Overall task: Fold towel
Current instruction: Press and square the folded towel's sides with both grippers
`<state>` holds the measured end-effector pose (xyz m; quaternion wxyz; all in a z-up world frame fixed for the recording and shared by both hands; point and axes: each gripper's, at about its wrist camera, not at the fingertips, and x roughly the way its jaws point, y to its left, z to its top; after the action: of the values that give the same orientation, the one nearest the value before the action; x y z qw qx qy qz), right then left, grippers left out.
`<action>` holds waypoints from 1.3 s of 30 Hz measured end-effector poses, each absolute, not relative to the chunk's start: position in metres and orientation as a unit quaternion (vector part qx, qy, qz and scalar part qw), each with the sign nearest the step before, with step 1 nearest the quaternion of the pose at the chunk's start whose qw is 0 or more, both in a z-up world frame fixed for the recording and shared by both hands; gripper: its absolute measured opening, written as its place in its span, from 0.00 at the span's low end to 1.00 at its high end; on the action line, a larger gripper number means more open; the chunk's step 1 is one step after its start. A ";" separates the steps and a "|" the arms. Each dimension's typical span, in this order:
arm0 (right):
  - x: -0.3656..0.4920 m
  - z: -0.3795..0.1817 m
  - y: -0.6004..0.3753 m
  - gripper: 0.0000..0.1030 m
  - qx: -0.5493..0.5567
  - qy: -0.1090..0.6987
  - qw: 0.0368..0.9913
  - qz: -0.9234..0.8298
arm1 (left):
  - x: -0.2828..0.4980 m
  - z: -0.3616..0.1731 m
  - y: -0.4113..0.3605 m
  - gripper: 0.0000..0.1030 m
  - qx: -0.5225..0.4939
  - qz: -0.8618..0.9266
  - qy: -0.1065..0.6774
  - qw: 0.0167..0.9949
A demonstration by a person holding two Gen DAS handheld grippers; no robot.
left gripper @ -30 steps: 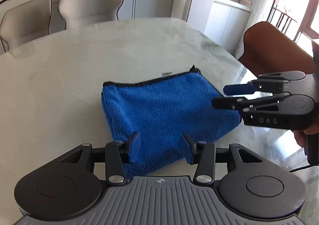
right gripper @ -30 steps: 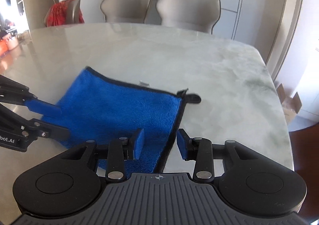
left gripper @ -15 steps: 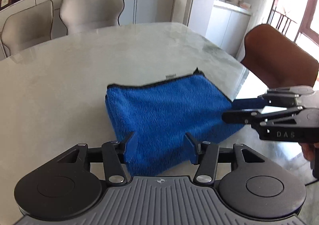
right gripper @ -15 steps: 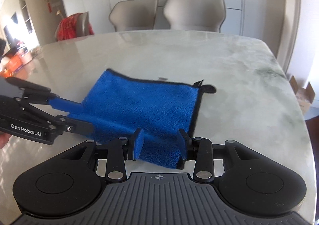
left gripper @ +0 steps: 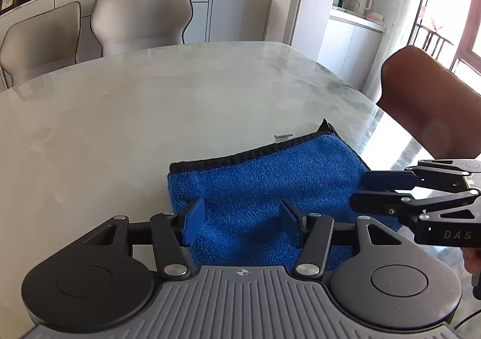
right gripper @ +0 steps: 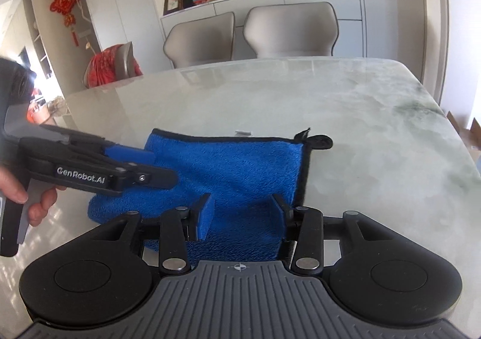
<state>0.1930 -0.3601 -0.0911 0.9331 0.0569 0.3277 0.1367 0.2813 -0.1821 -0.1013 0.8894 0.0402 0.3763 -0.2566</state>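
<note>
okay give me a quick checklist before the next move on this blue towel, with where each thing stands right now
1. Left gripper open: ok, jaws spread with towel showing between them.
2. Right gripper open: ok, jaws apart over the near edge.
3. Towel already folded: ok, it lies as a thick layered rectangle on the table.
4. Black trim lined up: cannot tell, only the top layer's edges show.
5. Grippers apart from each other: ok, a gap shows between them in both views.
6. Either gripper touching the towel: cannot tell.
</note>
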 end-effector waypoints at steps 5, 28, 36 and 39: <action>0.206 -0.089 -0.357 0.46 0.058 0.307 0.937 0.155 | 0.294 -0.096 -0.184 0.61 0.018 -0.265 0.356 0.896; 0.163 -0.080 -0.340 0.52 0.056 0.286 0.942 0.164 | 0.228 -0.080 -0.162 0.61 -0.027 -0.255 0.331 0.908; 0.145 -0.092 -0.335 0.52 0.065 0.305 0.936 0.163 | 0.206 -0.101 -0.157 0.62 -0.050 -0.237 0.367 0.898; 0.145 -0.096 -0.340 0.52 0.077 0.306 0.936 0.157 | 0.210 -0.105 -0.159 0.61 -0.032 -0.242 0.372 0.896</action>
<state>0.1454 -0.3401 -0.0963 0.9358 0.0770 0.3060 0.1569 0.2100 -0.1588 -0.1047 0.8955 -0.0321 0.3720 -0.2422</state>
